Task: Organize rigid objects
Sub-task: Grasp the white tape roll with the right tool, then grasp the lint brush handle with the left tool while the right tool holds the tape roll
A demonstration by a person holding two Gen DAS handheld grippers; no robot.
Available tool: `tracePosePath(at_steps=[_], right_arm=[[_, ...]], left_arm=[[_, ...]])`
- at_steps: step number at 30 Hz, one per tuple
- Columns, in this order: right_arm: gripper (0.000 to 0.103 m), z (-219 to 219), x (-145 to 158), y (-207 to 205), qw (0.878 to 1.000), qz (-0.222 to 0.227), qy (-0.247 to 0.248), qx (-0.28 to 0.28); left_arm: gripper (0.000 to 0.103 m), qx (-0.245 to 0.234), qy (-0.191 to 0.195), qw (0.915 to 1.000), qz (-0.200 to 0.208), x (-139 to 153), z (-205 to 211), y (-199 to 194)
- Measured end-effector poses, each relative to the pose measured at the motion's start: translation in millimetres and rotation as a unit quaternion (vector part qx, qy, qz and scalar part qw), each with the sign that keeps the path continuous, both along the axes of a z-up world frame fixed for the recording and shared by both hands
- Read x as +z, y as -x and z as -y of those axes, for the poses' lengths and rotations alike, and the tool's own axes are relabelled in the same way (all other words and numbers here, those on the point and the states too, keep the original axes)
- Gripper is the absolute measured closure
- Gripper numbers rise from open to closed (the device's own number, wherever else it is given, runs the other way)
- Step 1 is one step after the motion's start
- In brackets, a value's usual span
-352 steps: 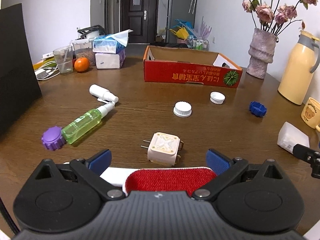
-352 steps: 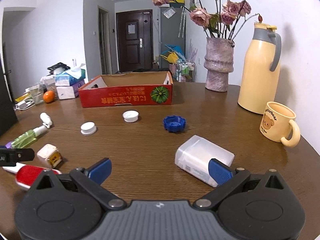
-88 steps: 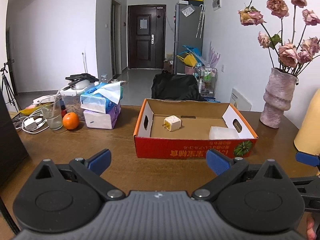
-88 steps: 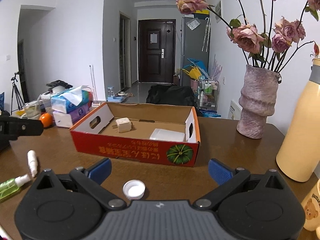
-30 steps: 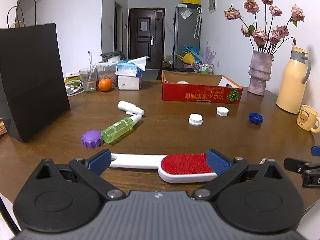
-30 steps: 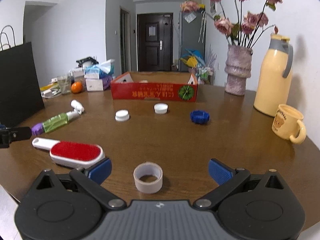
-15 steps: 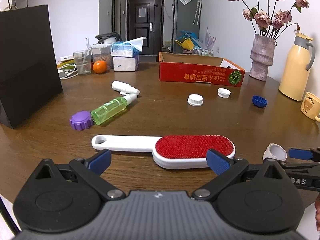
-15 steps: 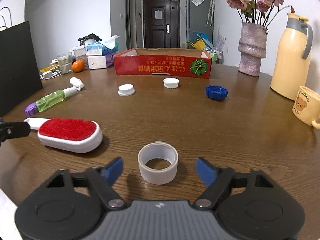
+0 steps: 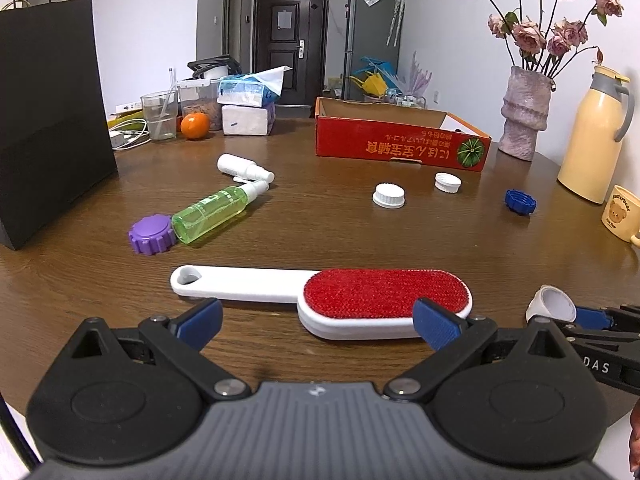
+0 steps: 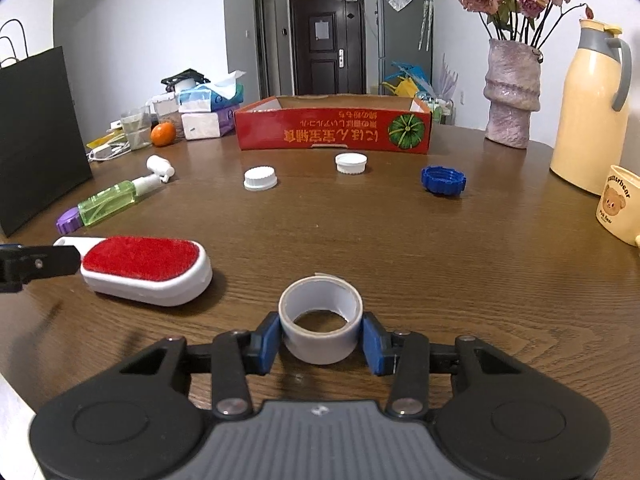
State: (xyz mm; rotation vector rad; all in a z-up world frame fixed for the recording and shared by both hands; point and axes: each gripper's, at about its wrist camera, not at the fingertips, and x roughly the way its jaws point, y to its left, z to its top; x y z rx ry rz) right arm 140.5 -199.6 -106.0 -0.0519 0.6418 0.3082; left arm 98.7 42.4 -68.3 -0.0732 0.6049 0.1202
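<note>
The roll of tape (image 10: 321,330) is set right between the two blue pads of the right gripper (image 10: 321,338). The jaws have just been closing on it, and the pads are now seen touching its sides, so the roll is held. It stands with its hole facing up, low on the brown table (image 10: 440,260), and whether it is lifted cannot be told.

The left gripper (image 9: 318,320) is wide open, and nothing is held in it. The lint brush (image 9: 320,294) lies just in front of it. The long line of the brush runs from side to side across the gripper's view, with the white handle to the left and the red pad to the right. The pad end lies close beside the right blue finger (image 9: 436,326). The brush is nearer to the left hand, so it is best picked up by that hand. The thin handle would likely fit between the open jaws more easily than the wide pad.

The red box (image 10: 334,130) is far off across the table, straight ahead of the right gripper. The tape is probably meant to be carried there.
</note>
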Motion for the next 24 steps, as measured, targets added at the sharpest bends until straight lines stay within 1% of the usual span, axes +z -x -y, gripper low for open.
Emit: tracePosePath(at_steps=[6, 13, 20, 24], right_arm=[[0.061, 4.9, 3.6, 3.4, 1.000, 0.010, -0.003, -0.010], [0.061, 11.2, 4.7, 5.5, 1.000, 0.015, -0.010, -0.015], [0.061, 19.1, 2.9, 4.0, 0.999, 0.014, -0.016, -0.027], [0.061, 22.7, 1.4, 2.9, 0.999, 0.013, -0.018, -0.031]], left_arm=[[0.000, -0.017, -0.011, 0.9997, -0.009, -11.1, 9.8, -12.7], [0.000, -0.031, -0.038, 0.9986, -0.022, -24.3, 34.0, -33.1], [0.000, -0.013, -0.064, 0.9973, -0.032, -28.8, 57.0, -53.8], [0.000, -0.016, -0.057, 0.9979, -0.026, -24.6, 55.7, -52.8]])
